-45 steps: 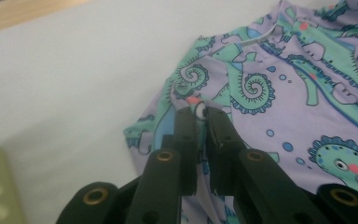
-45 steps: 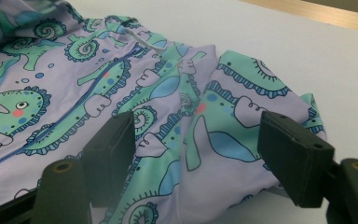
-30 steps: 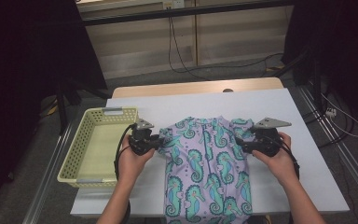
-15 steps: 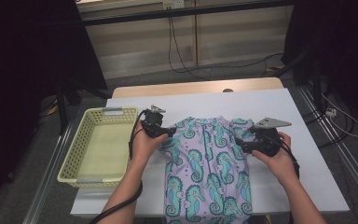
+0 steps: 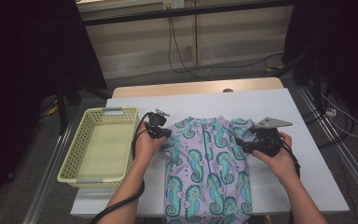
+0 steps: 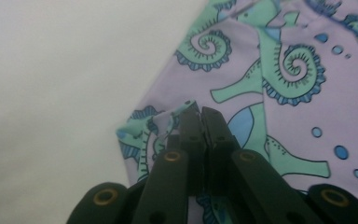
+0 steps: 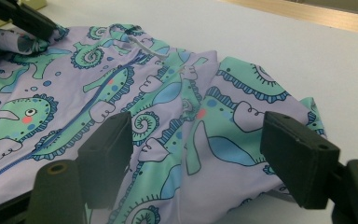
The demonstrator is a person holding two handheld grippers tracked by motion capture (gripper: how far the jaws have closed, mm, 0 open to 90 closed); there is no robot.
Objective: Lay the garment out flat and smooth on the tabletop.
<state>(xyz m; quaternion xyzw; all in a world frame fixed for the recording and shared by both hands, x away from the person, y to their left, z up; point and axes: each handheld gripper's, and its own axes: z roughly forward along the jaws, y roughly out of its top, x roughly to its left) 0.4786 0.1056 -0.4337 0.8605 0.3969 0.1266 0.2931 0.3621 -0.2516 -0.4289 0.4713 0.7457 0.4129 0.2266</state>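
Note:
A lilac garment (image 5: 207,161) printed with green seahorses lies flat on the white table (image 5: 205,105), with a blue zip down its middle. My left gripper (image 5: 168,133) sits at the garment's upper left edge and is shut on a fold of the fabric (image 6: 168,122) there; in the left gripper view (image 6: 200,112) the jaws are pressed together on it. My right gripper (image 5: 238,143) is at the garment's right edge, open. In the right gripper view (image 7: 193,144) its two pads (image 7: 106,150) stand wide apart over the folded sleeve (image 7: 242,130).
A pale yellow plastic basket (image 5: 81,156) stands on the table to the left of the garment, with nothing in it. A wooden strip (image 5: 196,87) runs along the table's far edge. Cables trail on the floor behind.
My left gripper has moved up and inward along the garment's left edge and holds fabric there. My right gripper has stayed at the right edge.

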